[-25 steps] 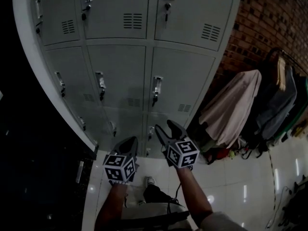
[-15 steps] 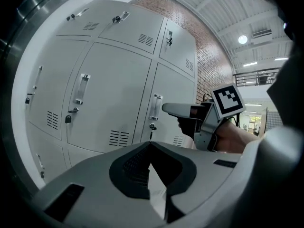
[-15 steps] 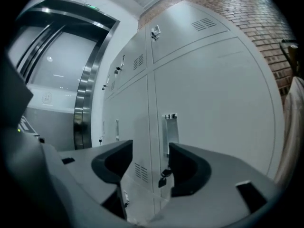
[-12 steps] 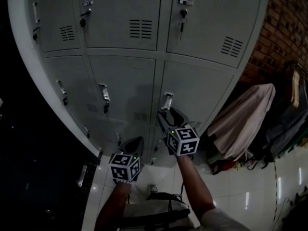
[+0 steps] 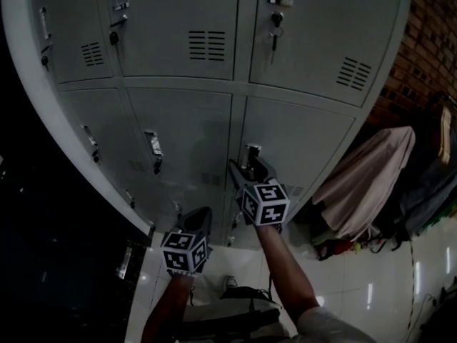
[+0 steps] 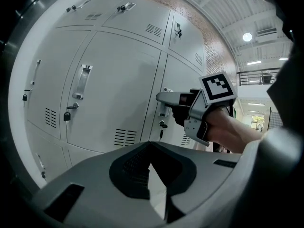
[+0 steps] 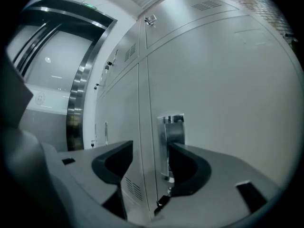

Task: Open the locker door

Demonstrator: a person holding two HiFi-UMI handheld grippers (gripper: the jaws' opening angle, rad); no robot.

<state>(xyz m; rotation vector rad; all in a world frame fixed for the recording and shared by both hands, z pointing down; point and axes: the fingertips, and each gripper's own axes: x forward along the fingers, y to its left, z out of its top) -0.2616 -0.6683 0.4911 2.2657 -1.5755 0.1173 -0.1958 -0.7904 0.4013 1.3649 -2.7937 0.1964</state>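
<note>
The grey locker door [image 5: 300,148] is closed, and its metal handle [image 5: 250,151] sits by the left seam. My right gripper [image 5: 244,168] is open, its tips right at that handle. In the right gripper view the handle [image 7: 172,132] stands between the jaws of the right gripper [image 7: 151,148], close against the right jaw, with a key [image 7: 164,201] hanging below. My left gripper [image 5: 201,214] hangs lower and further left, away from the doors, shut on nothing. The left gripper [image 6: 151,148] looks onto the right gripper [image 6: 164,98] at the handle [image 6: 165,110].
Neighbouring locker doors carry their own handles [image 5: 152,148] and a hanging key [image 5: 273,21]. Clothes on a rack [image 5: 371,177] hang to the right before a brick wall [image 5: 428,41]. A dark panel lies to the left, and a glossy tiled floor [image 5: 357,291] below.
My right gripper has moved forward and up from the lower lockers until its jaws reached the door handle. The left gripper stayed low and shut.
</note>
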